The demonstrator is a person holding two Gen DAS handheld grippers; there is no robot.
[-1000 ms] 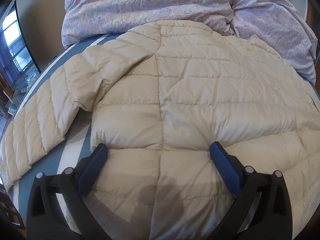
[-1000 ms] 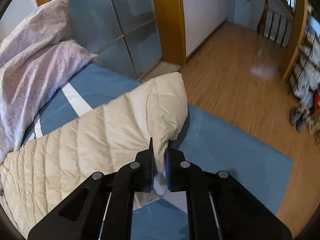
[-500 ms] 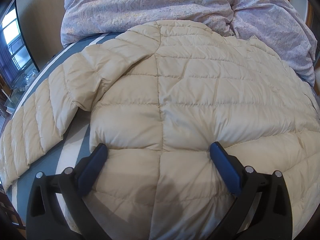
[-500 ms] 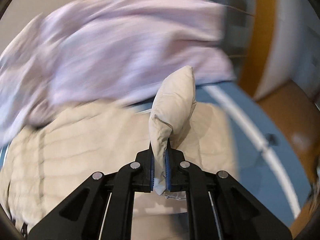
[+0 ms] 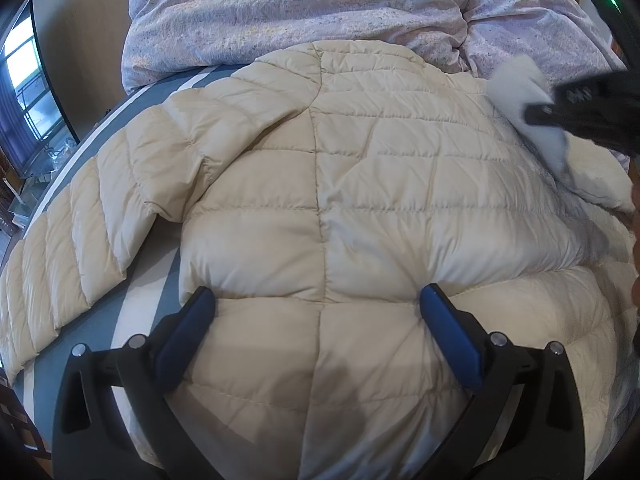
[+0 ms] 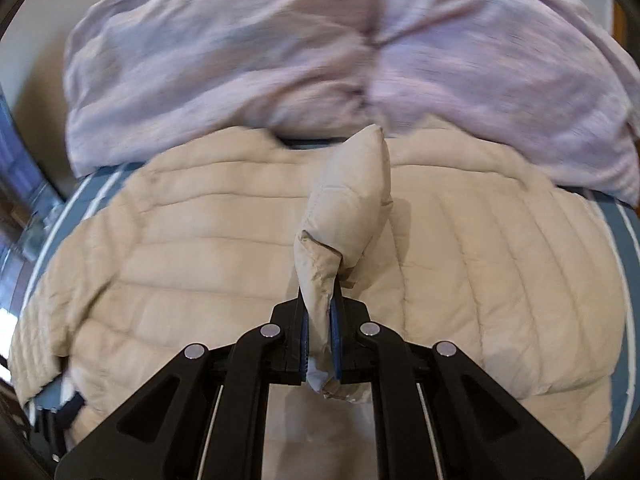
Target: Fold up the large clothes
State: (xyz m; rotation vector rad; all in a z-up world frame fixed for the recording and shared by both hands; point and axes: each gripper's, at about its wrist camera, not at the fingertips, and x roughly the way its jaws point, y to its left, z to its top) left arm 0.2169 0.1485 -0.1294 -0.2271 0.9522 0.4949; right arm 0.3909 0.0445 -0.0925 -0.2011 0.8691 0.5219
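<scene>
A cream quilted puffer jacket (image 5: pixel 360 208) lies spread flat on the blue bed, one sleeve (image 5: pixel 68 256) stretched out to the left. My left gripper (image 5: pixel 316 308) is open, its blue pads pressing down on the lower back of the jacket. My right gripper (image 6: pixel 319 312) is shut on the cuff of the other sleeve (image 6: pixel 348 208) and holds it up over the jacket's body (image 6: pixel 180 264). That gripper also shows blurred at the right edge of the left wrist view (image 5: pixel 584 104).
A lilac duvet (image 5: pixel 320 8) is bunched along the far side of the bed, touching the jacket's collar. The blue sheet with white stripes (image 5: pixel 160 292) shows at the left. A window (image 5: pixel 24 92) is at far left.
My right gripper has swung the sleeve cuff from the bed's right edge in over the jacket's body, and now enters the left wrist view. The left gripper has stayed still.
</scene>
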